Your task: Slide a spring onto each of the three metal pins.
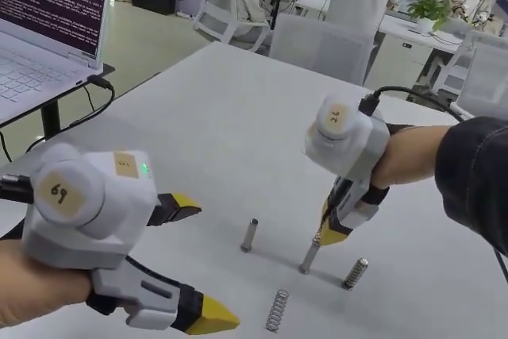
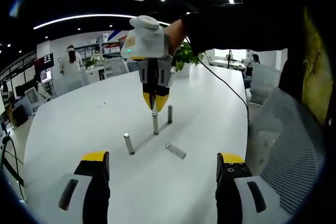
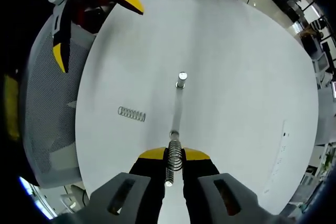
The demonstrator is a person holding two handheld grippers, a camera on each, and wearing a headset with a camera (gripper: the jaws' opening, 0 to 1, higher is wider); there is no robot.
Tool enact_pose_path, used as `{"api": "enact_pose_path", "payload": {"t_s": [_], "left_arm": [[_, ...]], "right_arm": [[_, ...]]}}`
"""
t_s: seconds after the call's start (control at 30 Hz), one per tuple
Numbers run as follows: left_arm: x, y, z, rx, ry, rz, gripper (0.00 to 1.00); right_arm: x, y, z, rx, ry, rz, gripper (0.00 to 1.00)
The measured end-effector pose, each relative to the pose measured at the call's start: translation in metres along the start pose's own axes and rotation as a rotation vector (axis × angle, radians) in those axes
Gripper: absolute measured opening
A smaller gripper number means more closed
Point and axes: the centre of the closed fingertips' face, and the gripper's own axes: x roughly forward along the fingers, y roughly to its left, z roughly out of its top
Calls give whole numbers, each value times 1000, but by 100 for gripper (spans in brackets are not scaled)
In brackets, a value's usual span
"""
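Three metal pins stand on the white table (image 1: 222,117). My right gripper (image 1: 333,232) is shut on a spring (image 3: 174,157), held just above the top of the middle pin (image 1: 308,258). The jaws point down along that pin (image 3: 176,109). To the right, another pin (image 1: 355,273) carries a spring. The left pin (image 1: 249,235) is bare. A loose spring (image 1: 276,310) lies flat in front of the pins. My left gripper (image 1: 198,263) hangs open and empty at the near left. From there I see the right gripper (image 2: 153,103) and the loose spring (image 2: 176,150).
A laptop (image 1: 48,21) sits on a stand at the far left, with a cable running down. White chairs (image 1: 325,45) and people stand beyond the table's far edge. A mesh chair (image 2: 286,145) stands close to the table's near side.
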Motion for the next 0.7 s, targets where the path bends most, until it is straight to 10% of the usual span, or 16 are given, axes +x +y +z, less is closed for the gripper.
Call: {"api": "enact_pose_path", "payload": {"t_s": [0.7], "left_arm": [[-1, -1, -2, -10, 2, -5, 80]], "right_arm": [[10, 0, -1, 12, -4, 7, 8]]}}
